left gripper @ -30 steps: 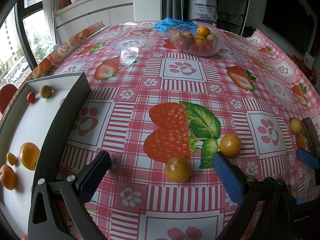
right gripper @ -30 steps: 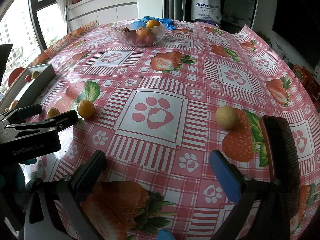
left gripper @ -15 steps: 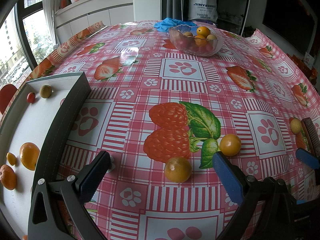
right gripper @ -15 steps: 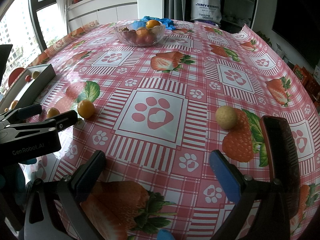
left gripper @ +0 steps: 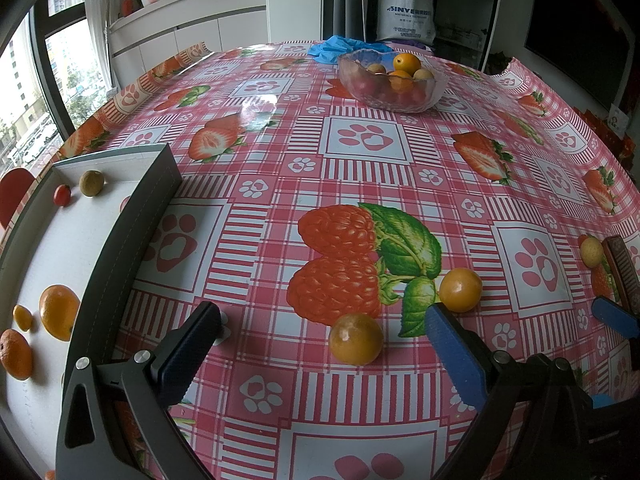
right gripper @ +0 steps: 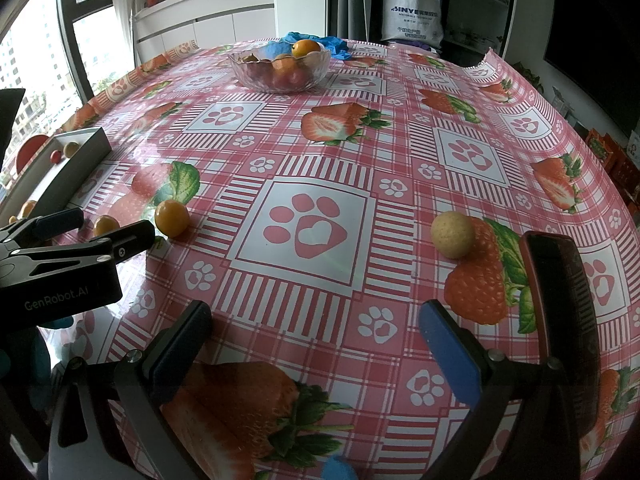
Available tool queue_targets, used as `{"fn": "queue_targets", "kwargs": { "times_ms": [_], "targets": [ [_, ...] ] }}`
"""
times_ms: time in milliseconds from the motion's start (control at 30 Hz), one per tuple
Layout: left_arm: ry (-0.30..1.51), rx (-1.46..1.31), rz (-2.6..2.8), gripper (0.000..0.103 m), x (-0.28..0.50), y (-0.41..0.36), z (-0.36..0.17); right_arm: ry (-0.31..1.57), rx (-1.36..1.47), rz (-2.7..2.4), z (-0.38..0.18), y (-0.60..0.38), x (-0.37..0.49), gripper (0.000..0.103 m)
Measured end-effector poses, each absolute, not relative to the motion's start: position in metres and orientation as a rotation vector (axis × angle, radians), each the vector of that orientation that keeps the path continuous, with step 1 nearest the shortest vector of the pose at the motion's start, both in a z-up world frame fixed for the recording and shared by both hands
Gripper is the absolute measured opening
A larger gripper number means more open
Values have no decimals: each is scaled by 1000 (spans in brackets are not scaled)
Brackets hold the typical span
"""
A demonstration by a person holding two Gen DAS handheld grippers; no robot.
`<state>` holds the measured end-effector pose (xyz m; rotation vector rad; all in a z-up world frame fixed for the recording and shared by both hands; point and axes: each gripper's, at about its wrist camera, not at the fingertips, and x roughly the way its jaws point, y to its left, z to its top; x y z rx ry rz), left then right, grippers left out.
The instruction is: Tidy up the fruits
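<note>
My left gripper (left gripper: pixel 322 354) is open low over the tablecloth, and an orange-yellow fruit (left gripper: pixel 355 338) lies between its fingers, nearer the blue one. A second orange-yellow fruit (left gripper: pixel 460 289) sits just beyond the blue finger. At the left, a grey-walled white tray (left gripper: pixel 132 216) holds several small fruits. My right gripper (right gripper: pixel 316 344) is open with only cloth between its fingers. A pale yellow round fruit (right gripper: pixel 453 234) lies ahead of it to the right, and the left gripper (right gripper: pixel 116 228) shows at its left beside the same two orange fruits.
A glass bowl (left gripper: pixel 390 80) of mixed fruit stands at the far side of the table, with a blue cloth (left gripper: pixel 340 46) behind it. A dark red-edged flat object (right gripper: pixel 560 292) lies at the right, next to the pale fruit. The strawberry-print tablecloth (right gripper: pixel 312 232) covers the table.
</note>
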<state>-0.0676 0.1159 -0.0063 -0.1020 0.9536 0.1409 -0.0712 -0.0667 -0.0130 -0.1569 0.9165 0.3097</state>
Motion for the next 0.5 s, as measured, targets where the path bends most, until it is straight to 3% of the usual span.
{"fn": "queue_targets", "kwargs": {
  "times_ms": [500],
  "targets": [
    [954,-101,141,102,-68,116,-6,963,-10,295,-4,-95,-36,103]
  ]
}}
